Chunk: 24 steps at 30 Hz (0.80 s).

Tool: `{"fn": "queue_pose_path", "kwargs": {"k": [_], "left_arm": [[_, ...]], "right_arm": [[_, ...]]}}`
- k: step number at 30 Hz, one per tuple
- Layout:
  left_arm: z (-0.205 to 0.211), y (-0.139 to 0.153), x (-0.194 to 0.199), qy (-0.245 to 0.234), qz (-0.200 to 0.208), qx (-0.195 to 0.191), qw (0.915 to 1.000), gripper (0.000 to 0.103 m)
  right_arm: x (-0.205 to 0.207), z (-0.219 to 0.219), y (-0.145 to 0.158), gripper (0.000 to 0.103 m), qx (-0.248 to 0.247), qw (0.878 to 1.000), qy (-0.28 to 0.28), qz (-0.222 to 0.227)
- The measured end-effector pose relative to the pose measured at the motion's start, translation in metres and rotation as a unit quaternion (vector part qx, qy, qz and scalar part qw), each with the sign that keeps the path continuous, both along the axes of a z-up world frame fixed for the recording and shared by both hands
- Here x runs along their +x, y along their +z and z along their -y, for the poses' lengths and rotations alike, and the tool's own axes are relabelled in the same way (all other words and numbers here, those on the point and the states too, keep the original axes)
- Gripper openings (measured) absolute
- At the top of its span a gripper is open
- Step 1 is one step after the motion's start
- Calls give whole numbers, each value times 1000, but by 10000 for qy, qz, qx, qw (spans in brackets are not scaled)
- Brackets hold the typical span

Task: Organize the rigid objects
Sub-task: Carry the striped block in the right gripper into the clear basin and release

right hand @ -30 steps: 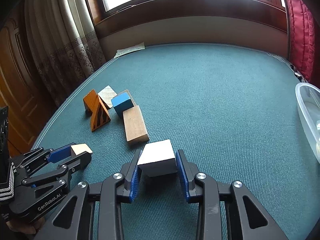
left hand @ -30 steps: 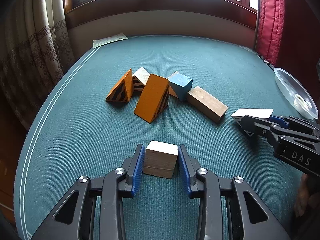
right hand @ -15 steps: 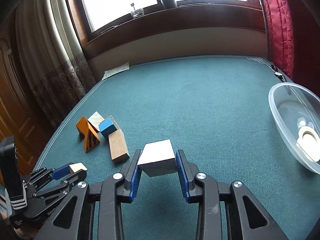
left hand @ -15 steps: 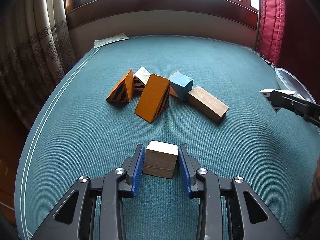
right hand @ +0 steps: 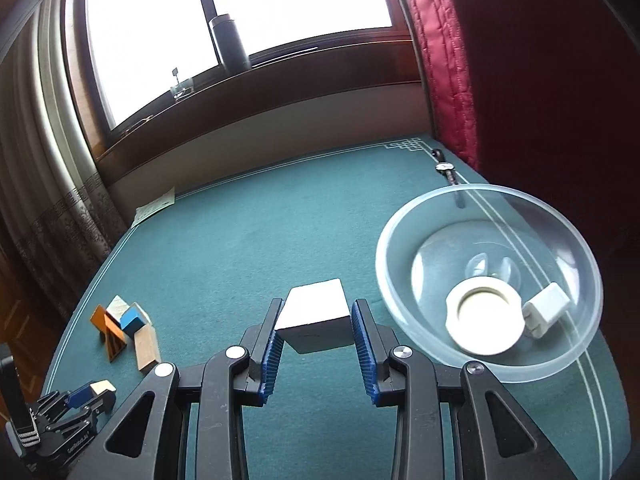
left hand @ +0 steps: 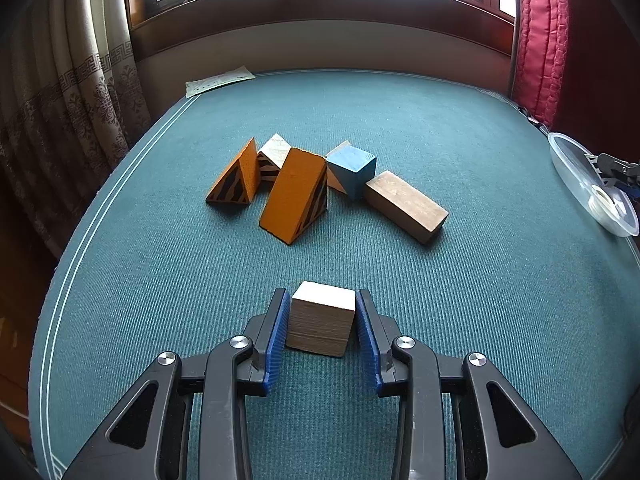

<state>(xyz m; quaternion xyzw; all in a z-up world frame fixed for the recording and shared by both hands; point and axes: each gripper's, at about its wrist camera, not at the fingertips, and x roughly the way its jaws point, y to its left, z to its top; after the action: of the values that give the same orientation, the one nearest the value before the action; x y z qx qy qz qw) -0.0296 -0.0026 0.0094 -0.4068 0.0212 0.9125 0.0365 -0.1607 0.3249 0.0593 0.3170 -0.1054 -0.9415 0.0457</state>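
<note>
My left gripper (left hand: 322, 320) is shut on a pale wooden cube (left hand: 321, 323) low over the green table (left hand: 480, 320). Beyond it lie two orange striped wedges (left hand: 294, 196), a blue cube (left hand: 353, 168) and a brown wooden bar (left hand: 405, 205). My right gripper (right hand: 317, 322) is shut on a white block (right hand: 314, 314), held above the table just left of a clear bowl (right hand: 392, 240). The bowl holds a cream ring (right hand: 484, 320) and a small white block (right hand: 546, 308). The left gripper (right hand: 98, 394) shows at the lower left of the right wrist view.
A paper sheet (left hand: 219, 80) lies at the table's far left corner. A wristwatch (right hand: 444, 166) lies near the far right edge behind the bowl. Curtains hang left and right; a dark bottle (right hand: 230, 42) stands on the window sill.
My right gripper has carried the white block up and to the right, away from the block pile, and now hangs beside the bowl. The left gripper has stayed put with its cube.
</note>
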Motion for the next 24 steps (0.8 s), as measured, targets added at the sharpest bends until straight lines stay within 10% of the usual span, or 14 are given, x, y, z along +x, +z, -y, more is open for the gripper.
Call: {"fn": "queue_pose_path", "kwargs": {"k": [24], "left_arm": [[-28, 6, 0, -128, 32, -43, 9999, 34]], "right_arm": [[2, -105, -12, 46, -121, 9879, -1545, 97]]}}
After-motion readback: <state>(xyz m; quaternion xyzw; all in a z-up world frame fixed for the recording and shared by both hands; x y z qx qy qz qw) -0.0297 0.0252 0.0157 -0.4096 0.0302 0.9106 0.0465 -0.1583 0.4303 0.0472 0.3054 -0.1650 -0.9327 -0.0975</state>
